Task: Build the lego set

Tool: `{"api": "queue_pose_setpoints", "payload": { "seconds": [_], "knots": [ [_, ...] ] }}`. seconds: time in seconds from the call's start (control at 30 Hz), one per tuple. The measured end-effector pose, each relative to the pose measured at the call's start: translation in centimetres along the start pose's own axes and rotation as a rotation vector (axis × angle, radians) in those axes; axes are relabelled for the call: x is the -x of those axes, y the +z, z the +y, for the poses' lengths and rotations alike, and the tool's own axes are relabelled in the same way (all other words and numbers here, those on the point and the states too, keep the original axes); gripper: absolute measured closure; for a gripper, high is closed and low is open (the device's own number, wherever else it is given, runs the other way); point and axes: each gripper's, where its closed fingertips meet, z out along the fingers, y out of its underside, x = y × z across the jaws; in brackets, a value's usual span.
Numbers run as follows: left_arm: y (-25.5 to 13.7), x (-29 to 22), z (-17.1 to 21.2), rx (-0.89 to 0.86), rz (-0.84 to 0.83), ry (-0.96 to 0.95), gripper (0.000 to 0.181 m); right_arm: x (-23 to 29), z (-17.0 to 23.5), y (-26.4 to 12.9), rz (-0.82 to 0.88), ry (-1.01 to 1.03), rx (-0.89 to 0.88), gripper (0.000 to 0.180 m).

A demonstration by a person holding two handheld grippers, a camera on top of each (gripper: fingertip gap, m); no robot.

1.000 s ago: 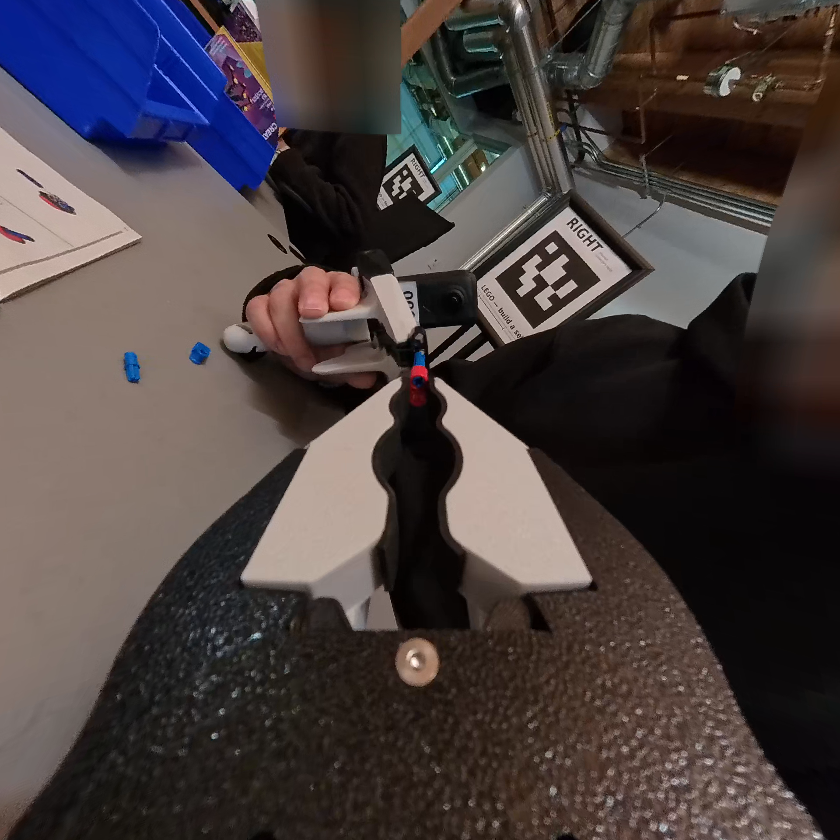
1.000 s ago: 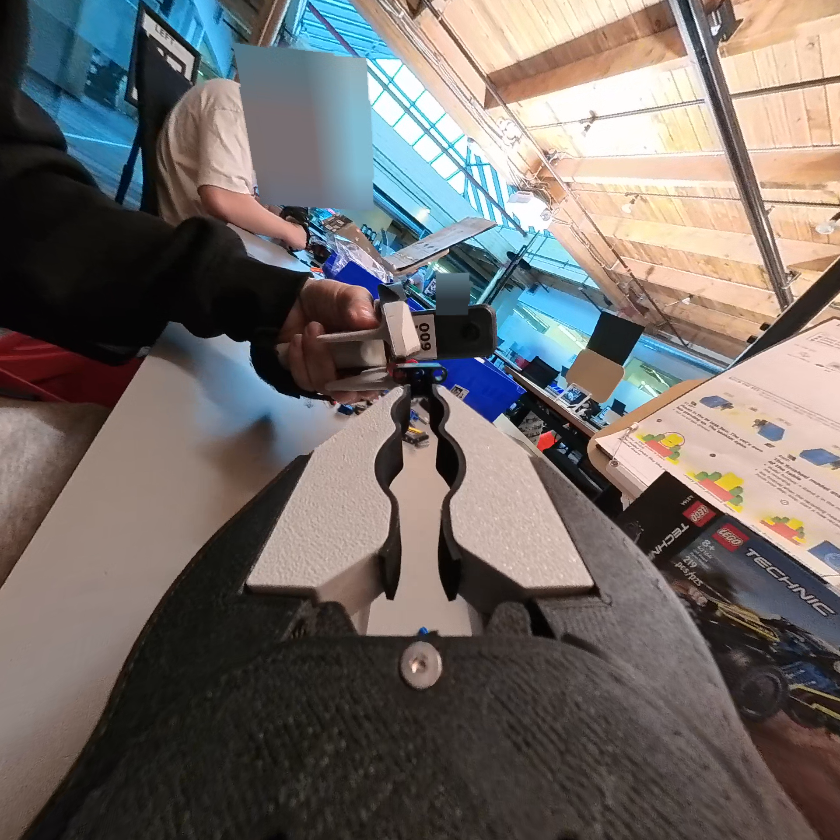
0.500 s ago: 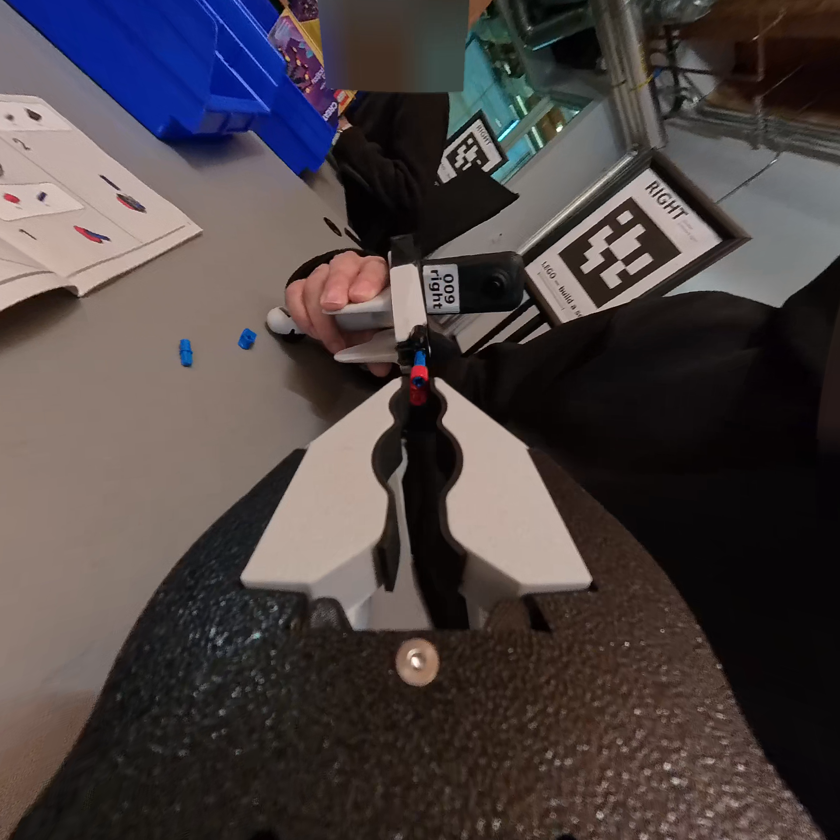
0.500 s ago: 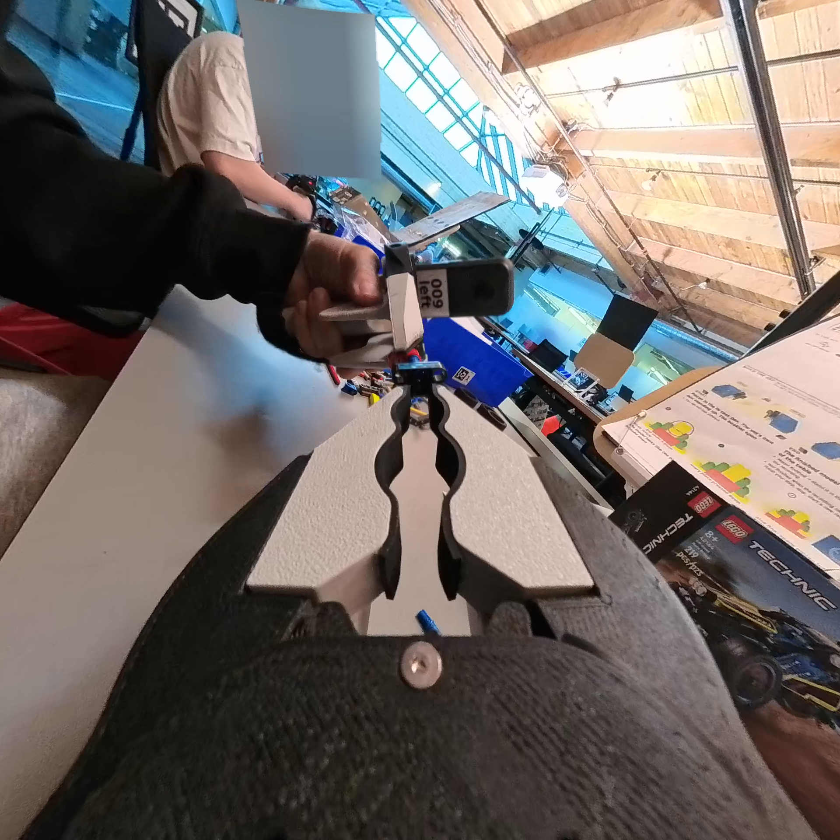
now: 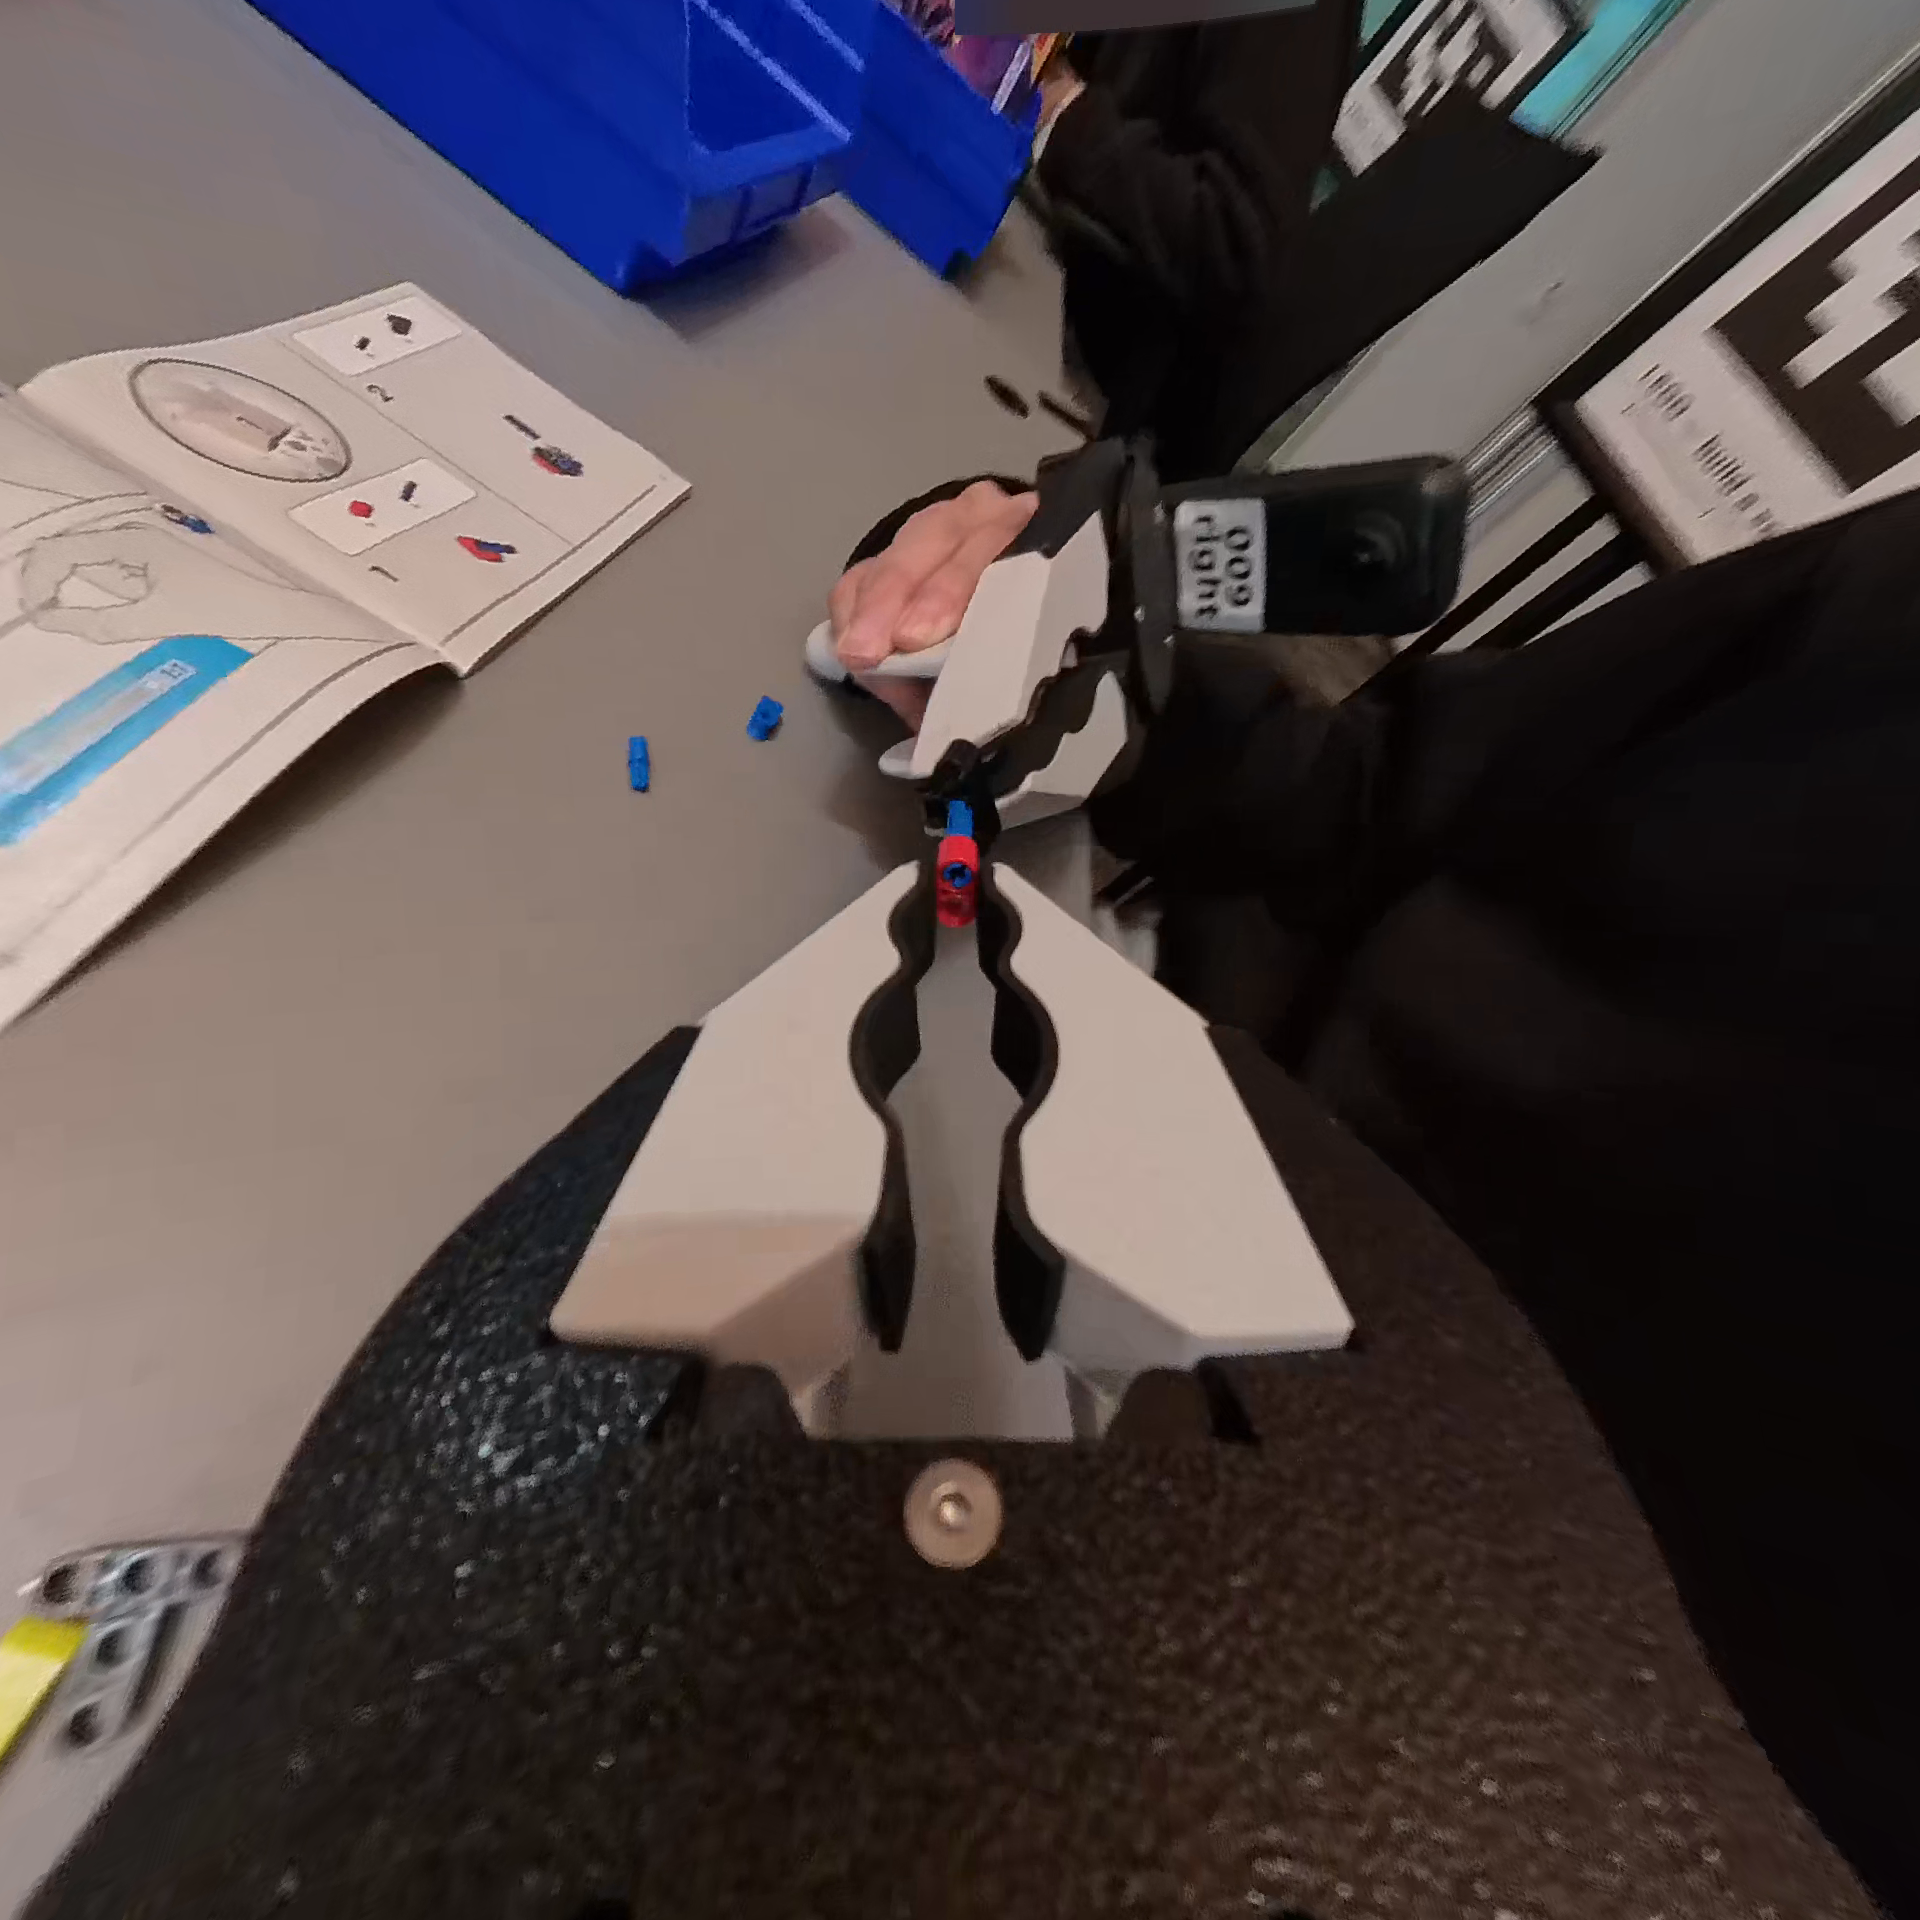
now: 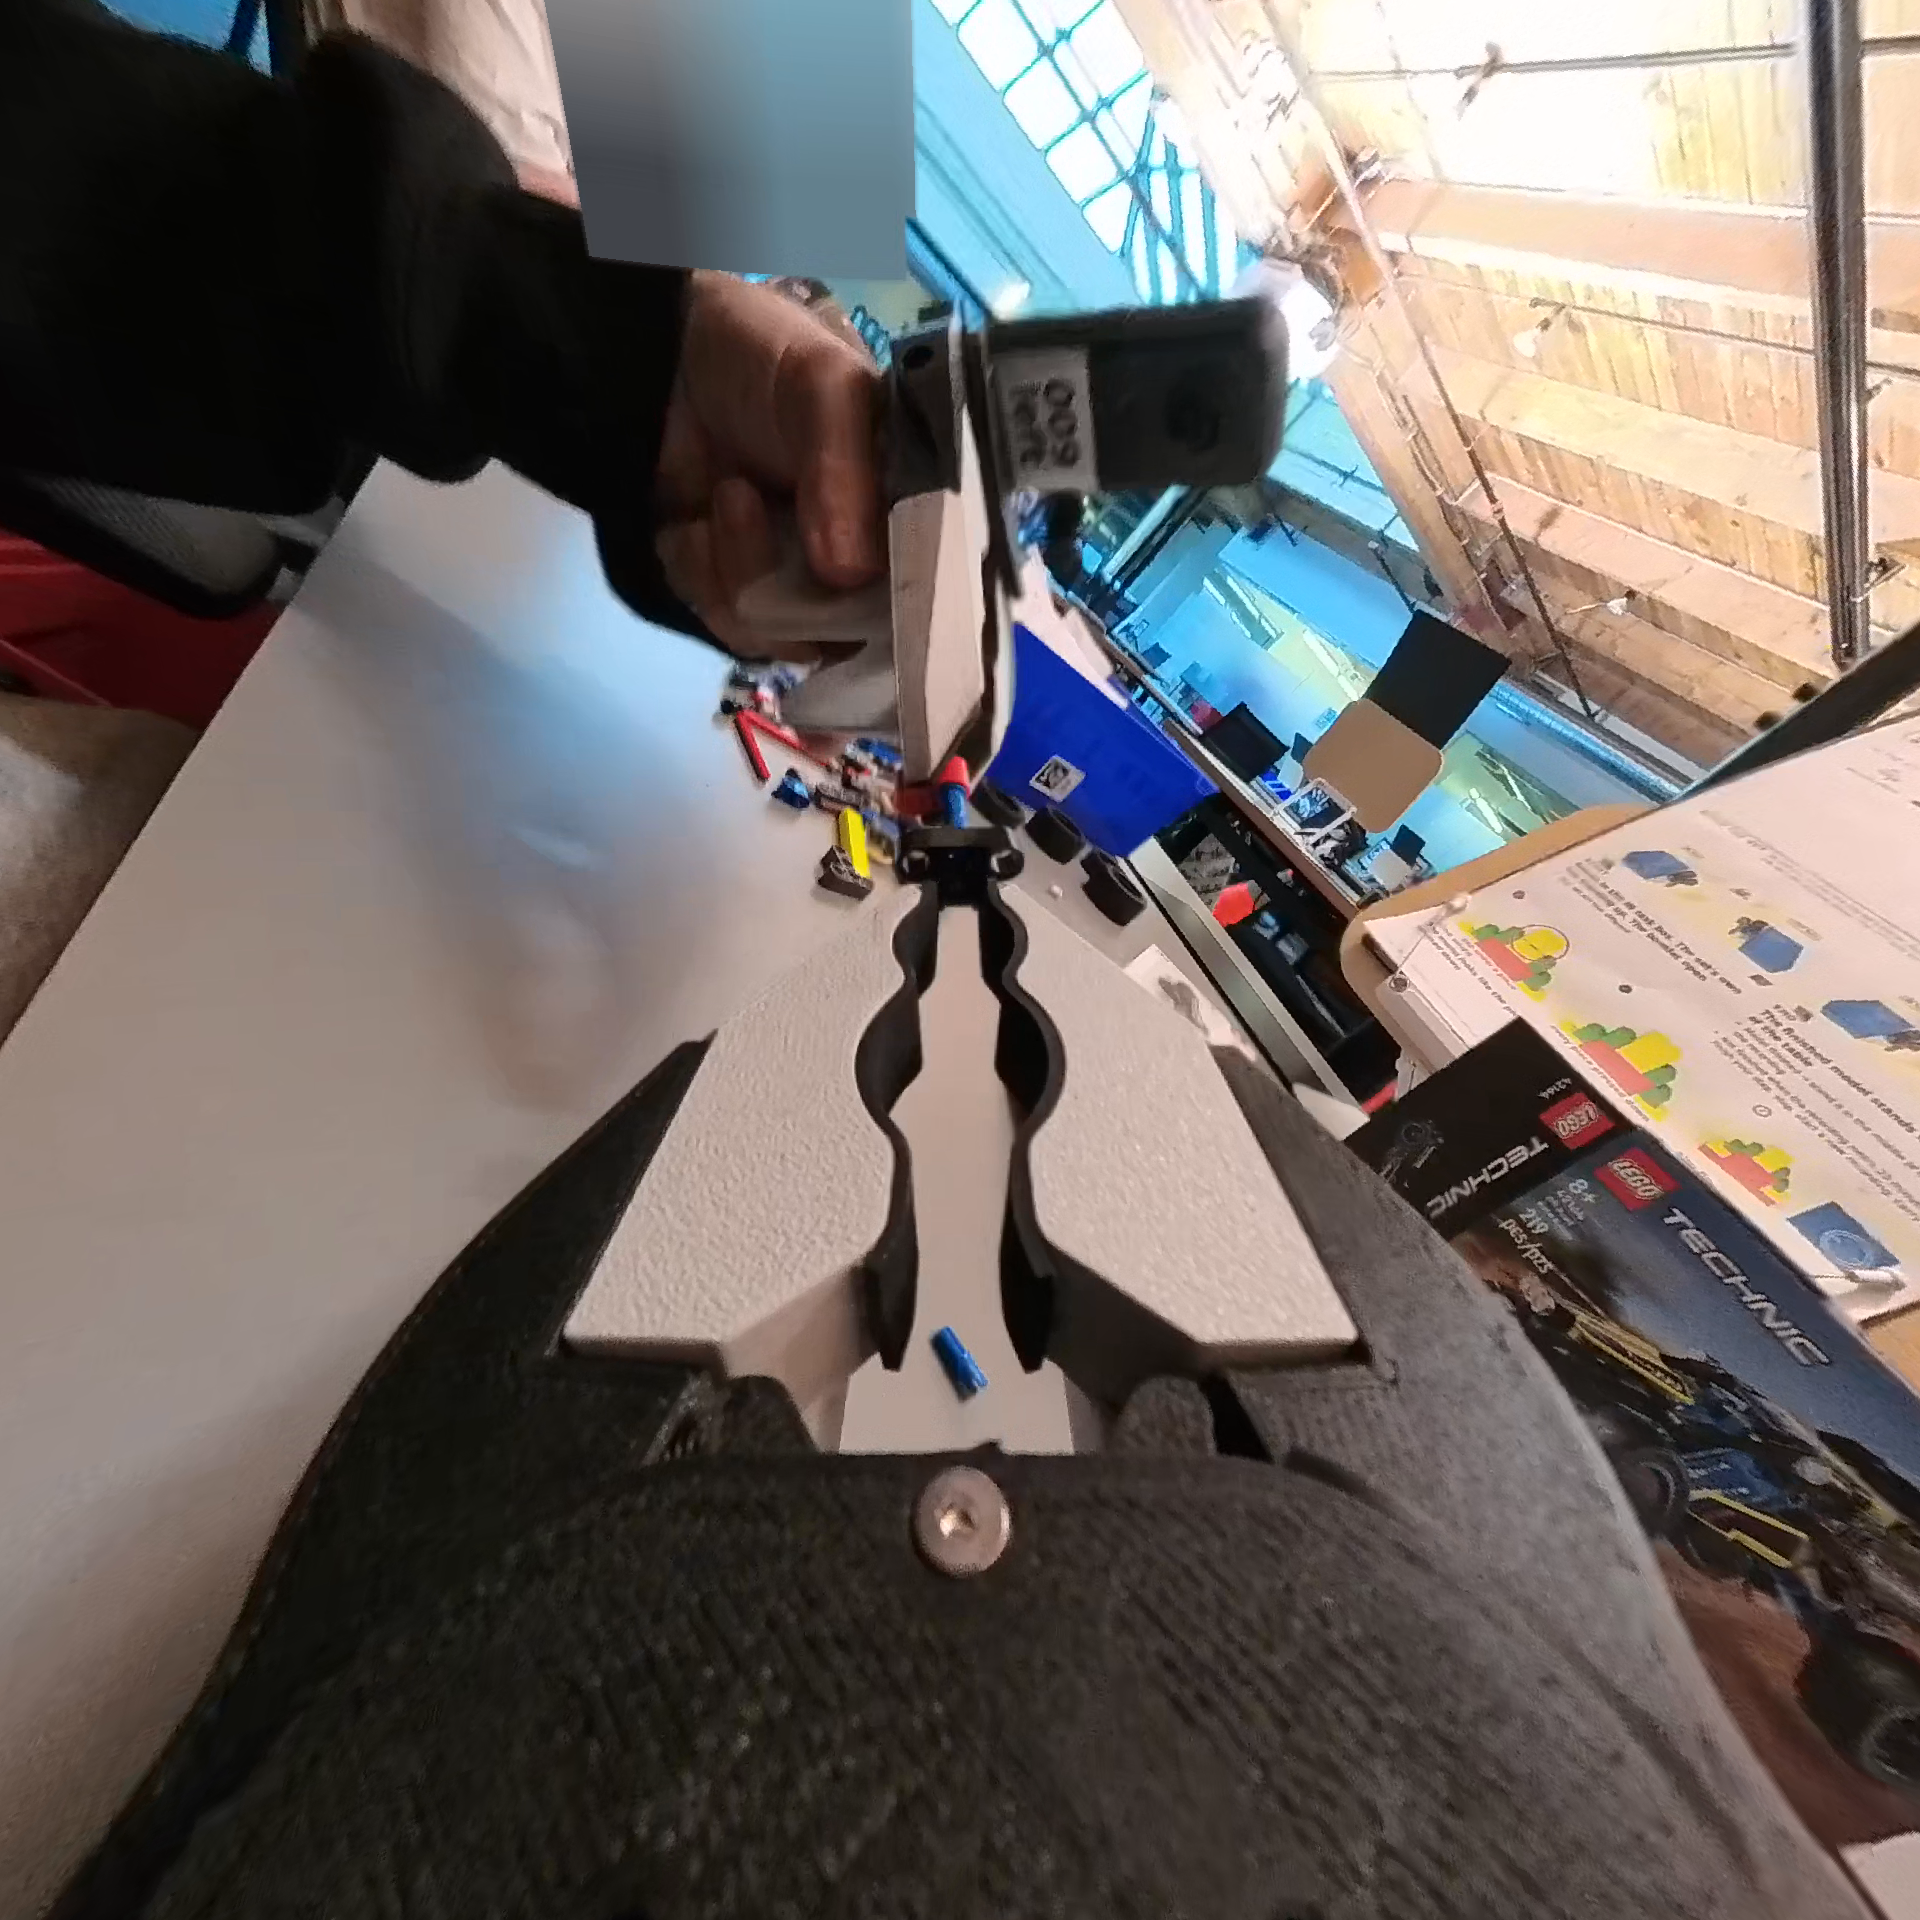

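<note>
Red connector (image 5: 956, 881) pinched in left gripper (image 5: 954, 894), black piece (image 6: 958, 864) in right gripper (image 6: 958, 902).

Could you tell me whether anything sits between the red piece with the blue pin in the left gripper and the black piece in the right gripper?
Nothing visible does. The red piece in the left gripper points its blue pin straight at the black piece held by the right gripper; the space between the two is clear.
</note>
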Motion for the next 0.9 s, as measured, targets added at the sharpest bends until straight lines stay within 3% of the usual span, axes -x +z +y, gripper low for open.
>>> {"api": "queue_pose_setpoints", "payload": {
  "seconds": [0.1, 0.33, 0.43, 0.57, 0.9],
  "knots": [
    [0.0, 0.1, 0.1, 0.014, -0.03, 0.022, 0.175, 0.1, 0.2, 0.1, 0.0, -0.019, 0.016, 0.174],
    [0.3, 0.9, 0.5, -0.067, 0.168, -0.231, 0.175, 0.1, 1.1, 0.2, 0.029, -0.143, 0.091, 0.174],
    [0.6, 1.5, 0.8, -0.075, 0.191, -0.249, 0.175, 0.3, 1.9, 0.2, 0.034, -0.254, 0.155, 0.174],
    [0.7, 1.7, 1.6, -0.029, 0.168, -0.152, 0.175, 1.0, 2.2, 0.2, -0.029, -0.192, 0.144, 0.174],
    [1.7, 0.9, 2.1, -0.025, 0.267, -0.181, 0.175, 1.9, 2.0, 0.2, -0.16, -0.062, 0.097, 0.174]
  ]
}}
